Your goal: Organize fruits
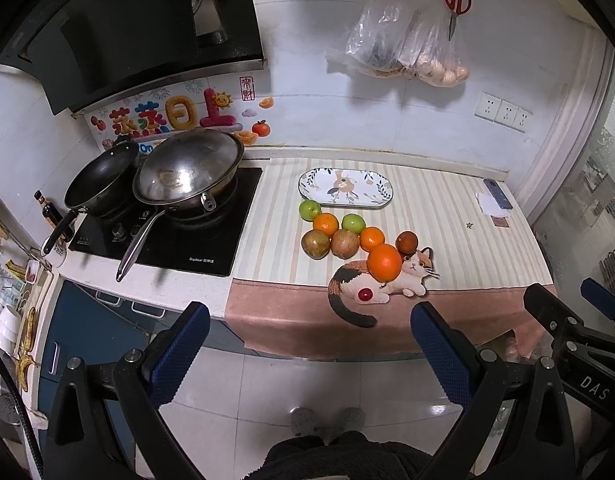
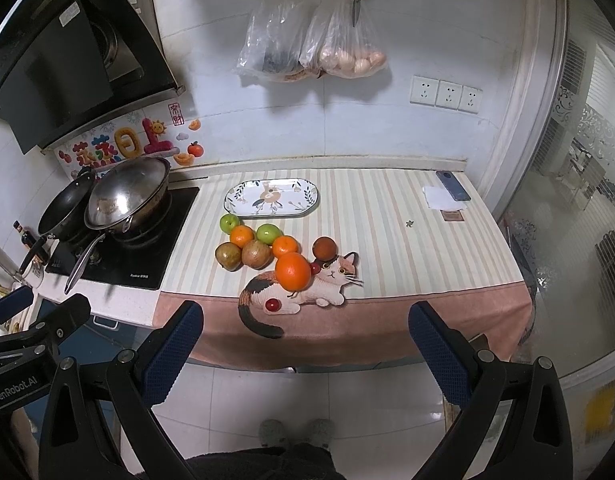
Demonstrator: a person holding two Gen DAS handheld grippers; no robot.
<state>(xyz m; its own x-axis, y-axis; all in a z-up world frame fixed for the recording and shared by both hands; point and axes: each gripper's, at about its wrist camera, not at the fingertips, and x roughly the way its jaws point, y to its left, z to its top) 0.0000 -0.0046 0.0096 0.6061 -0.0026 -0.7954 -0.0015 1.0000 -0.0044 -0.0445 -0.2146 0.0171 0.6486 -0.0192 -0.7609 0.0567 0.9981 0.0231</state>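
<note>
step: first pick | I held left gripper and right gripper wide apart, empty (both short of the counter) | best target: large round orange nearest ahead, then oval floral ceramic plate beyond it

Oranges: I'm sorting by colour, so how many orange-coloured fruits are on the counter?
3. A small one sits between the two green fruits, another small one lies right of the brownish pair, and the large one rests on the cat picture. None seems hidden.
</note>
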